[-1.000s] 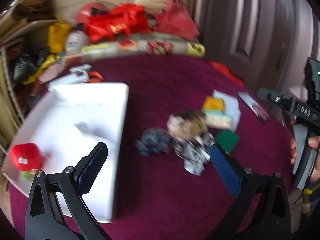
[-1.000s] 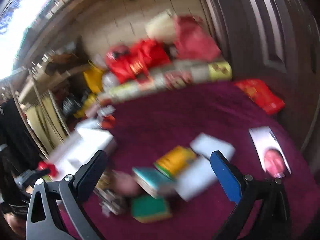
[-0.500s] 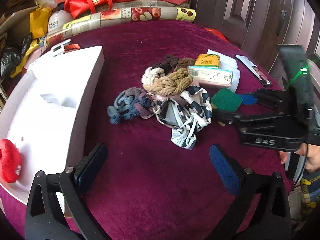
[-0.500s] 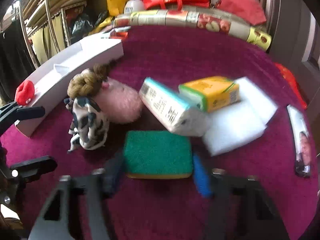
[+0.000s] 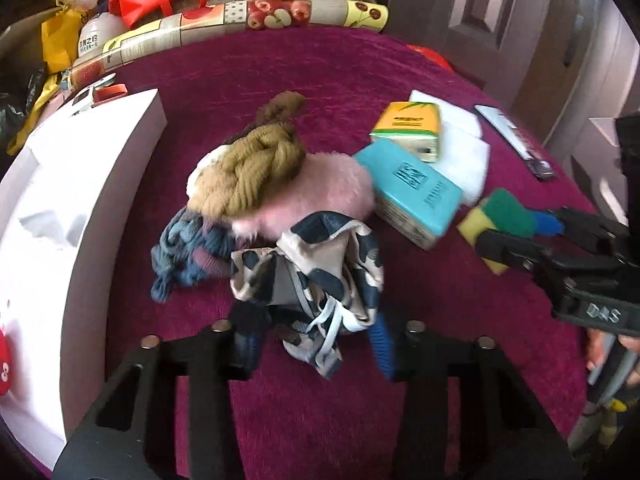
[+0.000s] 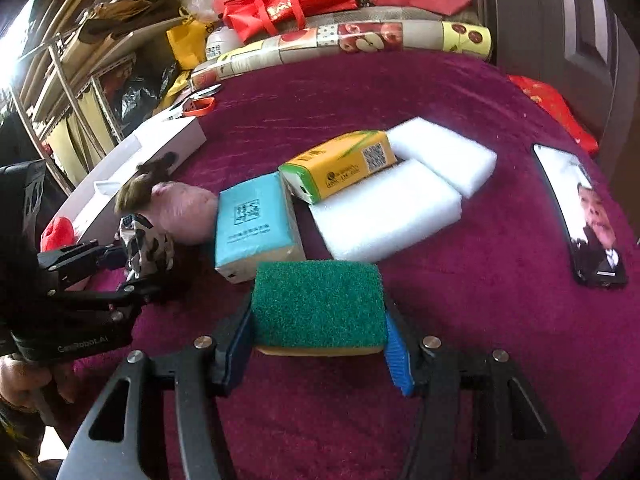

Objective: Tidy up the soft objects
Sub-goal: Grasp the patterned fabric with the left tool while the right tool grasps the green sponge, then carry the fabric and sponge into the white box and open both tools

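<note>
Left view: the left claw [image 5: 316,344], jaws just closing, pinches the limp patterned cloth [image 5: 316,268] at lower centre; it will drape and may snag the pile. White tray [image 5: 80,208] waits left.

Right view: the right claw [image 6: 320,356] squeezes the light, springy sponge [image 6: 318,304] by its sides, low centre; bare surface [image 6: 480,320] right.

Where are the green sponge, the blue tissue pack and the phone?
Sponge [image 6: 318,300]: right wrist view, middle of its green scouring face.
Blue tissue pack [image 6: 252,220]: right wrist view, middle of its printed top face.
Phone [image 6: 584,212]: right wrist view, middle of its lit screen.
</note>
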The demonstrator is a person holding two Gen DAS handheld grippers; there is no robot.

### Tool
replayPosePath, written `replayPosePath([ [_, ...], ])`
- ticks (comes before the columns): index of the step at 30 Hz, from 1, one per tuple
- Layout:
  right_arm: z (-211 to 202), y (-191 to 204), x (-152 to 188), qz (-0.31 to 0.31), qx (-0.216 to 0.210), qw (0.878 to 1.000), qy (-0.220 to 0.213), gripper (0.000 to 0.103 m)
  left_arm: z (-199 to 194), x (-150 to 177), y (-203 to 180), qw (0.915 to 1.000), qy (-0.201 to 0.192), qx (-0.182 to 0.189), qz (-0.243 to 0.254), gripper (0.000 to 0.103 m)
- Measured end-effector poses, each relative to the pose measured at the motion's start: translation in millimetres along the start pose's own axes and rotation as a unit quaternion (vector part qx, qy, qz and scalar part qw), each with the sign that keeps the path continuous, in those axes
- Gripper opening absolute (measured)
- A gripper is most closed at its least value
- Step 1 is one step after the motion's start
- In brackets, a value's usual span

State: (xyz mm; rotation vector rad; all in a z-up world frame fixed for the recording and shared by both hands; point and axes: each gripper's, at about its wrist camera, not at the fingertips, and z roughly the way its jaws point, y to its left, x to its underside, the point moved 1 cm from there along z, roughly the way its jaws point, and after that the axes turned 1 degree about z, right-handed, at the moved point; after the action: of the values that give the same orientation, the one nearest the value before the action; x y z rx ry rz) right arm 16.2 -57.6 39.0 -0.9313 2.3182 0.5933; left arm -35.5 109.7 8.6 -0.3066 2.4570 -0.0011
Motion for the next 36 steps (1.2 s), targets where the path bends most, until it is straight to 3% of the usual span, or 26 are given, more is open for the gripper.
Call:
replayPosePath([
  [7, -15.5, 8.9, 2.7, -0.003, -0.008, 0.999, -0.033, 0.057, -55.0, 16.3, 5.2, 0.9973, -0.064, -0.03, 0.019, 0.039],
  [12, -62.0, 33.6, -10.0, -0.025, 0.013, 0.99, -0.138, 0.057, -87.3, 11.4, 17.3, 0.9934, -0.104, -0.049, -0.002, 0.039],
  [17, -92.3, 43.1, -17.8, -0.021, -0.002, 0.98, -0.197, 0.057, -108.7, 13.7, 24.2, 0.9885, -0.13, -0.077, -0.012, 0.04],
  [28, -97.4, 54.6, -23.0, -0.009, -0.025, 0.979, -0.204, 0.057, -133.5, 22.3, 37.6, 0.9789, -0.168, -0.114, -0.026, 0.04],
  [36, -96.7, 72.5, -29.8, -0.031, -0.03, 0.978, -0.205, 0.057, -142.4, 29.1, 54.8, 0.9756, -0.178, -0.119, -0.049, 0.04],
])
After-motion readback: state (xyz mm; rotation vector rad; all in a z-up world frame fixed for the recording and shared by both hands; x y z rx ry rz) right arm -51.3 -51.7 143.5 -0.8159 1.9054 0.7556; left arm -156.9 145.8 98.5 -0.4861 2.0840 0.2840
